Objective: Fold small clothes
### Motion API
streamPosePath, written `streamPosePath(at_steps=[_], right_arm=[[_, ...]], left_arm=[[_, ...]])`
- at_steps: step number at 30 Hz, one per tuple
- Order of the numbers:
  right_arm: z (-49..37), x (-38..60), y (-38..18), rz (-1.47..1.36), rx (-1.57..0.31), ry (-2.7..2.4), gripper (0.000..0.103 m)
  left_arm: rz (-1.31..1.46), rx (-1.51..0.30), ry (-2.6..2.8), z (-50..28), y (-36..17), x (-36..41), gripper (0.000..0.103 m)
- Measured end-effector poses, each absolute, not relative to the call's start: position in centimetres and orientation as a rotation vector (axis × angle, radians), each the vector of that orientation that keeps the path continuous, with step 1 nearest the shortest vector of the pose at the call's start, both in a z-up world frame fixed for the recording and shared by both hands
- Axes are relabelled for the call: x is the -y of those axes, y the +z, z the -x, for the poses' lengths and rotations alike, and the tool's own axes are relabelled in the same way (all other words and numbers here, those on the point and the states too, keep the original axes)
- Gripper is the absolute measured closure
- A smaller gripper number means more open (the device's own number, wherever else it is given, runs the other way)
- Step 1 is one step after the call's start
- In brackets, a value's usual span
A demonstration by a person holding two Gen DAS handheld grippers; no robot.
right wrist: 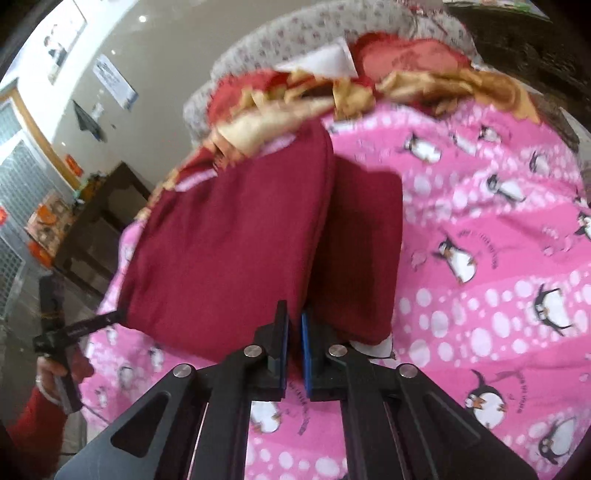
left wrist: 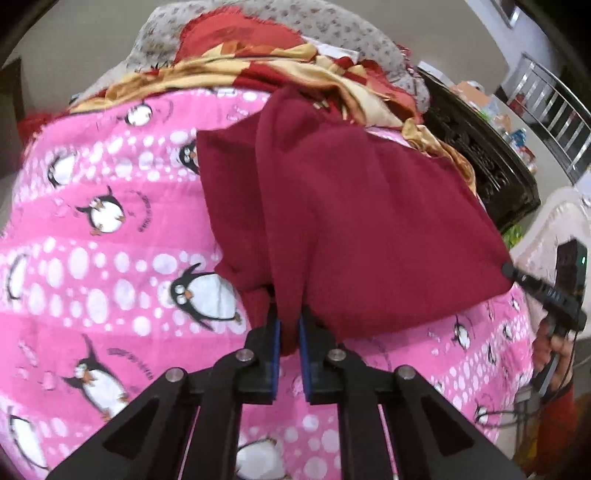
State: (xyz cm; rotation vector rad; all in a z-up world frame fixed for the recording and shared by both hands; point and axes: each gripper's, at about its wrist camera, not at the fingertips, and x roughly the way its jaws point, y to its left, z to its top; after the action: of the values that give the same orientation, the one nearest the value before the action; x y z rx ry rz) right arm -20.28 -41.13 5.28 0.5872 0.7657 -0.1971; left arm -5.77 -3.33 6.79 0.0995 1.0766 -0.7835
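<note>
A maroon garment (left wrist: 369,229) hangs stretched between both grippers above a pink penguin-print blanket (left wrist: 103,258). My left gripper (left wrist: 290,325) is shut on one corner of the garment, with the cloth folded over between its blue pads. The right gripper's tip (left wrist: 511,271) pinches the other corner at the right of the left wrist view. In the right wrist view my right gripper (right wrist: 295,325) is shut on the maroon garment (right wrist: 229,243), and the left gripper (right wrist: 110,317) holds the far corner at the left. The garment's lower layers droop behind the front panel.
A pile of red and gold cloth (left wrist: 280,70) and a grey floral cushion (left wrist: 332,26) lie at the blanket's far end. A dark carved wooden table (left wrist: 484,162) stands beside the bed. The pink blanket (right wrist: 498,258) spreads to the right.
</note>
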Motion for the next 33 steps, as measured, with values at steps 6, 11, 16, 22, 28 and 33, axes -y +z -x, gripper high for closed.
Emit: streamPosePath(at_steps=[6,11,16,22,28,33], right_arm=[[21.0,41.1,1.8,-0.617,-0.876,-0.231,0.09],[21.7,41.9,1.2,-0.687,-0.882,-0.25,0.087],[21.1,42.1,5.4,-0.538,-0.823,-0.317,0.077],[15.0,42.1,6.8,-0.455,-0.793,-0.316,0.074],[8.9,43.3,5.2,-0.401,-0.82,-0.352,0.074],[6.5,44.4,3.5,-0.354,-0.85,-0.381,0.074]], left_arm=[[-0.109,-1.16,-0.74,6.2,2.7,2.6,0.094],[-0.155,-1.11,-0.716,6.8,4.6,2.4,0.086],[-0.202,-0.991,-0.679,6.5,7.5,2.5,0.066],[-0.177,-0.907,-0.61,3.4,8.6,7.0,0.047],[-0.179,-0.908,-0.459,-1.3,6.5,10.3,0.046],[-0.168,-0.978,-0.408,-3.9,4.0,10.7,0.041]])
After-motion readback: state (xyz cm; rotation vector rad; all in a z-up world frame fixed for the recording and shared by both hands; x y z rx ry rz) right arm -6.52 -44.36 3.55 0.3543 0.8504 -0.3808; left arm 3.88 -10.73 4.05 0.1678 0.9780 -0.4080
